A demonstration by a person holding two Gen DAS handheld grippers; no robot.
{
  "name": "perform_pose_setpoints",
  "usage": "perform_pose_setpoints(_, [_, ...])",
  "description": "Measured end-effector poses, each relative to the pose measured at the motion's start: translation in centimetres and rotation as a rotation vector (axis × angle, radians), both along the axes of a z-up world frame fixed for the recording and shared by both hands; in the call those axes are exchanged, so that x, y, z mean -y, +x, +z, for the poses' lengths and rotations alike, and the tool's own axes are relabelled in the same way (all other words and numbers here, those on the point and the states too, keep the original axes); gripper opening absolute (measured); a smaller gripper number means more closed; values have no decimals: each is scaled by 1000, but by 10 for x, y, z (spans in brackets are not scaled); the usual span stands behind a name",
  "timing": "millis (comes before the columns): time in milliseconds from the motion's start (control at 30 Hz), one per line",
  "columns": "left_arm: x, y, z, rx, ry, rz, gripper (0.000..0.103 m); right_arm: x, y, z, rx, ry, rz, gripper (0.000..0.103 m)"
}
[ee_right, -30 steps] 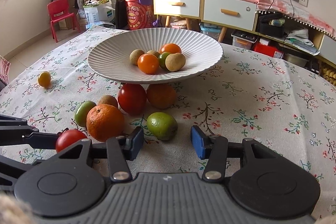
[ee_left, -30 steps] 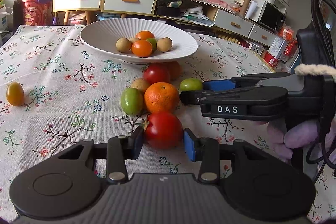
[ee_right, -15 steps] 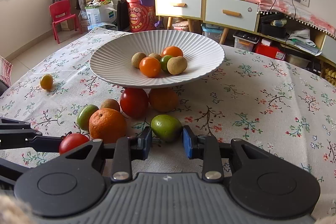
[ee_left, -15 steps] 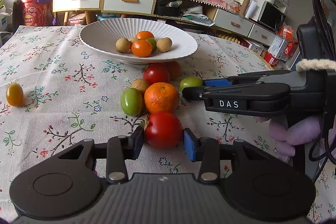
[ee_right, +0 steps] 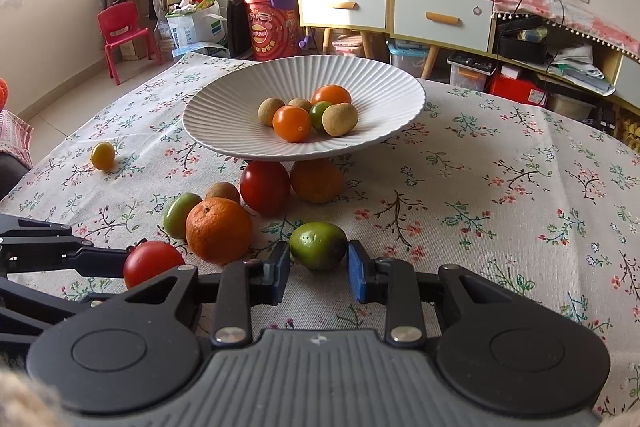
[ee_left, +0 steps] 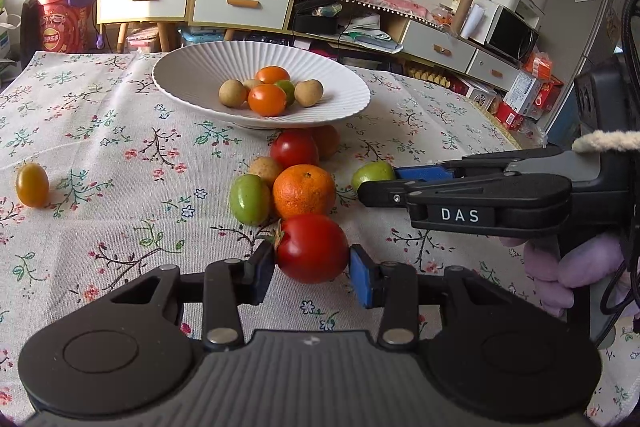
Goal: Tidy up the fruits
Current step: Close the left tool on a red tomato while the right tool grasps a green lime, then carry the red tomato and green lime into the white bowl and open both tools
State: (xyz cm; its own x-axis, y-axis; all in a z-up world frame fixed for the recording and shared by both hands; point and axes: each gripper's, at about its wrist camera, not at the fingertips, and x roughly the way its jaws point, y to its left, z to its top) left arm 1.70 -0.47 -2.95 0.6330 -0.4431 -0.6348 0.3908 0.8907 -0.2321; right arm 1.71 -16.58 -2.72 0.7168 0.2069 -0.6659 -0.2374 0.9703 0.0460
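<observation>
My left gripper is shut on a red tomato that rests on the flowered tablecloth, with both blue pads against its sides. My right gripper is shut on a green fruit, also on the cloth; from the left wrist view it reaches in from the right. Beyond them stands a white ribbed bowl holding several small orange, green and tan fruits. Loose between the grippers and the bowl lie an orange, a second green fruit, a tan fruit and another red tomato.
A small yellow tomato lies alone at the far left of the cloth. An orange fruit sits half under the bowl's rim. A purple-gloved hand holds the right gripper. Cabinets and clutter stand beyond the table's far edge.
The right gripper's jaws have closed from wide apart onto the green fruit. The left gripper has stayed still with the red tomato between its pads.
</observation>
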Motion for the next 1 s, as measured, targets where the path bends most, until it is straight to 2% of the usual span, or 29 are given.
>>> perform_pose_setpoints(267, [-7,2,10,18,-12,16,38,-5,-13,13,-20,50,-9,26])
perform_pose_setpoints(367, [-9,4,14,25,-18,28,38,-8,-17,19,-15,72,-12,17])
perform_pose_setpoints(533, [-13,9,13,-3,-12,52,38,-7,-18,19,-8,76,-14,17])
perform_pose_setpoints(567, [-14,9,12,-9,-12,57,38,-6,-17,17,-17,85,-17,17])
perform_pose_setpoints(700, [-17,8,9,-26,-8,63,38,-6,-17,9,-47,96,-5,32])
perform_pose_setpoints(767, [-18,8,7,-30,-6,62,38,-10,-19,5,-79,87,10,35])
perform_pose_setpoints(933, [-17,8,5,-40,-4,58,38,-24,-29,-2,-87,11,71,35])
perform_pose_setpoints(1000, [-17,8,5,-41,-3,53,38,-26,-30,-4,-89,-3,81,32])
